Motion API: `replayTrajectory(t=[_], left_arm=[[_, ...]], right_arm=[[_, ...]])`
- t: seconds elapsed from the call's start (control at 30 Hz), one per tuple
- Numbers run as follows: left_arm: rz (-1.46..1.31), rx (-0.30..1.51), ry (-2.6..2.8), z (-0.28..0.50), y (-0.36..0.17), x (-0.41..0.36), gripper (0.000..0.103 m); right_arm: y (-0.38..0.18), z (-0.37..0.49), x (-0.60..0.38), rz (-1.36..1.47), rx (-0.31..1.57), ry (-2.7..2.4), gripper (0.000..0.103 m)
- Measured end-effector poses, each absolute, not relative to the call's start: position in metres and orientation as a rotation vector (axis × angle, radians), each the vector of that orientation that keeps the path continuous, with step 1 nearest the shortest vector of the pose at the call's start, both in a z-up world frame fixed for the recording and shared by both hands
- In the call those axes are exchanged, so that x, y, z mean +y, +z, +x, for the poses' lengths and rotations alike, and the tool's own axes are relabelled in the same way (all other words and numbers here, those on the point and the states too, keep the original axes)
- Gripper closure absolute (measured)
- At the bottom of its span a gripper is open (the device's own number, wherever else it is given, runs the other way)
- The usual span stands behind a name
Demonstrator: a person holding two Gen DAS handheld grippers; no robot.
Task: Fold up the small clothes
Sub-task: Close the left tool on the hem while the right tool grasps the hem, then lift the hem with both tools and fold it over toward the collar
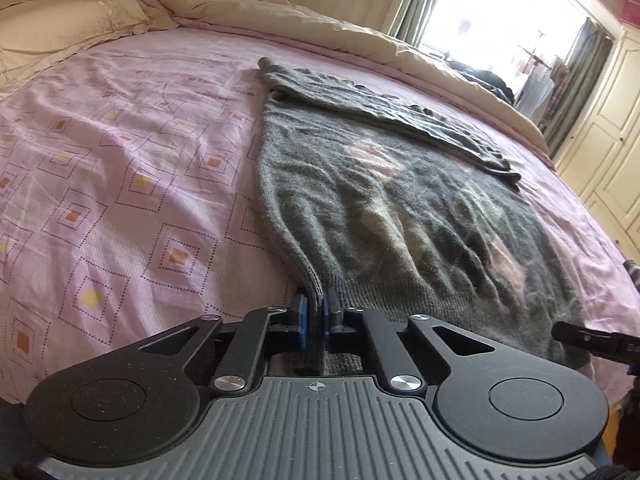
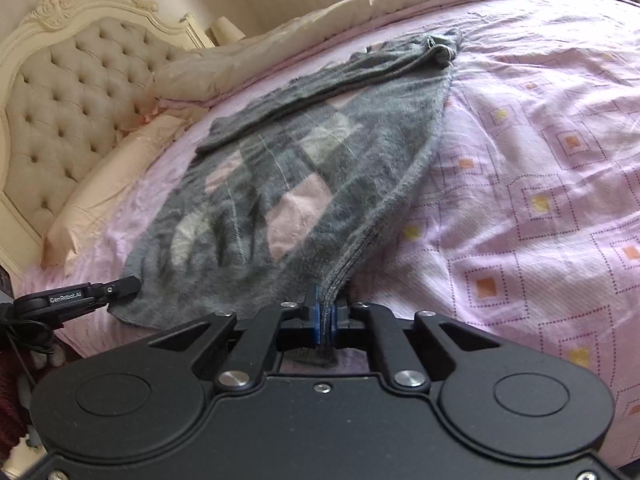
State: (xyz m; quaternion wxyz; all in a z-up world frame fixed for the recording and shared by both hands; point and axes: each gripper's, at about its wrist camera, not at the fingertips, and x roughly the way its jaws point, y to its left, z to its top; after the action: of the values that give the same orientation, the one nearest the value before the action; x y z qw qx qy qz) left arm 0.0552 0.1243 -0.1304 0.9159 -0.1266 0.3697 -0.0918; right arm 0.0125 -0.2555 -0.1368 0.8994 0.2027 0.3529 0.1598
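A grey knitted sweater (image 1: 384, 184) with pink and pale diamond patches lies spread on the pink bed sheet (image 1: 120, 168), one sleeve folded across its far end. My left gripper (image 1: 315, 312) is shut on the sweater's ribbed hem at its near left corner, the fabric pinched between the blue pads. In the right wrist view the same sweater (image 2: 288, 184) runs away from me, and my right gripper (image 2: 326, 312) is shut on the hem's other near corner. Each gripper shows at the edge of the other's view: the right gripper (image 1: 596, 340) and the left gripper (image 2: 80, 298).
A cream quilt (image 1: 304, 12) is bunched along the far side of the bed, with pillows (image 1: 72, 28) and a tufted headboard (image 2: 68, 92) at one end. A bright window (image 1: 500, 20) and cream wardrobe doors (image 1: 608, 132) stand beyond the bed.
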Motion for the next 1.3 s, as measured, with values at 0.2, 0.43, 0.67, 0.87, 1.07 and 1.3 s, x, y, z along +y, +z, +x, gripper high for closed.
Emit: replayTrajectory(t=[0.2, 0.43, 0.67, 0.87, 1.07, 1.3], left_arm=[[-0.311, 0.677, -0.214, 0.056, -0.106, 0.127, 0.099], [-0.370, 0.530, -0.240, 0.088, -0.052, 0.138, 0.099], [-0.355, 0.407, -0.295, 0.162, -0.004, 0.133, 0.099], [-0.309, 0.353, -0.285, 0.245, 0.016, 0.117, 0.099], [-0.321, 0.417, -0.244, 0.327, -0.005, 0.101, 0.099], [-0.316, 0.571, -0.170, 0.396, -0.061, 0.095, 0.099]], right_arm=[[-0.092, 0.023, -0.275, 0.466, 0.582, 0.341, 0.091], [-0.036, 0.084, -0.290, 0.437, 0.447, 0.359, 0.091], [-0.011, 0.180, -0.290, 0.375, 0.399, 0.335, 0.091], [-0.026, 0.271, -0.289, 0.372, 0.453, 0.257, 0.091], [-0.064, 0.345, -0.287, 0.320, 0.563, 0.186, 0.091], [-0.106, 0.384, -0.278, 0.280, 0.678, 0.132, 0.090]])
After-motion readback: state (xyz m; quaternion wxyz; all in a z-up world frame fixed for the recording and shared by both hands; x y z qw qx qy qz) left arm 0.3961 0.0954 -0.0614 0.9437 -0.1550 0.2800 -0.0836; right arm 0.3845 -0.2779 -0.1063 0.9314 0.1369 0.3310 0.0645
